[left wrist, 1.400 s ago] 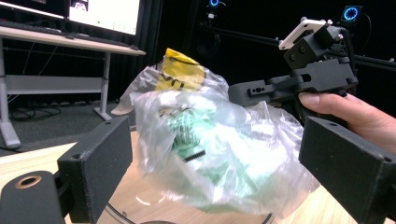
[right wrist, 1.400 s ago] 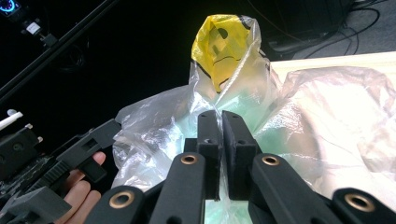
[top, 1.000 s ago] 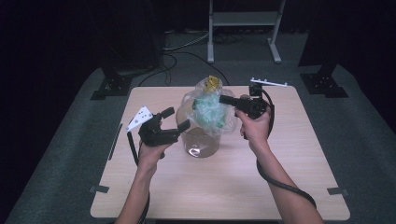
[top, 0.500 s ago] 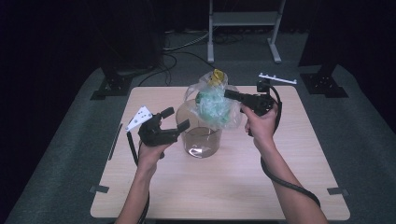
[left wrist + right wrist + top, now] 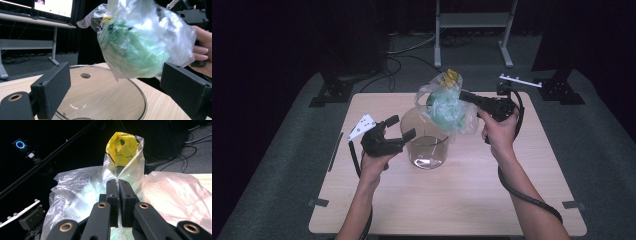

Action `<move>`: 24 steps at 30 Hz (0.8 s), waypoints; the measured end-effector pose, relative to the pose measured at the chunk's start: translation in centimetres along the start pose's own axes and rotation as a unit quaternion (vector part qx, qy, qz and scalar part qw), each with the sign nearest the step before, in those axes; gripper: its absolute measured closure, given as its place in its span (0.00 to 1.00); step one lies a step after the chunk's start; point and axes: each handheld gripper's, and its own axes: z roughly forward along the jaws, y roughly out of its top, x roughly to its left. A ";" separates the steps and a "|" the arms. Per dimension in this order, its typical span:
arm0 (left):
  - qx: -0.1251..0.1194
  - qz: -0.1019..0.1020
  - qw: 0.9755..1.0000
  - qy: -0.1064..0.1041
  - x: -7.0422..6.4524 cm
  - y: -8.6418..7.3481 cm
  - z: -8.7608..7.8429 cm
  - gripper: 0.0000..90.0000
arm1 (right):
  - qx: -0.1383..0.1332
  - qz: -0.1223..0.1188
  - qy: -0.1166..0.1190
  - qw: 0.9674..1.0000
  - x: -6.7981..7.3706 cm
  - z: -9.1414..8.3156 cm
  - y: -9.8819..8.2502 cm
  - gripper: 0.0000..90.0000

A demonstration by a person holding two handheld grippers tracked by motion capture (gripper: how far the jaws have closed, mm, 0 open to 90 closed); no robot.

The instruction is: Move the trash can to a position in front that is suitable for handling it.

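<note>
A clear plastic bag (image 5: pixel 444 107) with crumpled green stuff inside and a yellow smiley print at its top hangs above the back rim of a clear round container (image 5: pixel 427 150) standing mid-table. My right gripper (image 5: pixel 463 94) is shut on the bag's upper film; in the right gripper view its jaws (image 5: pixel 118 183) meet on the plastic just under the yellow print (image 5: pixel 122 145). My left gripper (image 5: pixel 402 127) stays open at the container's left side. In the left gripper view the bag (image 5: pixel 135 47) hangs ahead over the container's rim (image 5: pixel 140 100), between the wide-apart jaws.
The wooden table (image 5: pixel 462 210) has bare room in front and to both sides. Black stand bases (image 5: pixel 329 92) sit off its back corners, and a metal frame (image 5: pixel 472 20) with cables stands behind. A desk with a lit screen (image 5: pixel 50 6) is in the left gripper view.
My right gripper has risen and drifted right and back, lifting the bag up off the container. The left gripper and the container have stayed where they were.
</note>
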 end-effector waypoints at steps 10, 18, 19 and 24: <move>0.000 -0.002 1.000 -0.003 0.0 -0.1 0.1 0.09 | -0.008 -0.006 0.000 1.000 0.1 -1.7 0.5 0.98; 0.000 -0.005 1.000 -0.002 0.2 -0.1 0.0 0.09 | -0.017 -0.004 -0.010 1.000 -0.4 -3.7 1.0 0.98; 0.000 -0.006 1.000 -0.001 0.2 -0.2 0.0 0.09 | -0.018 -0.002 -0.012 1.000 -0.5 -4.0 1.0 0.98; 0.003 -0.011 1.000 -0.002 0.2 -0.4 0.3 0.09 | -0.024 0.006 -0.020 0.999 -1.5 -5.1 0.9 0.98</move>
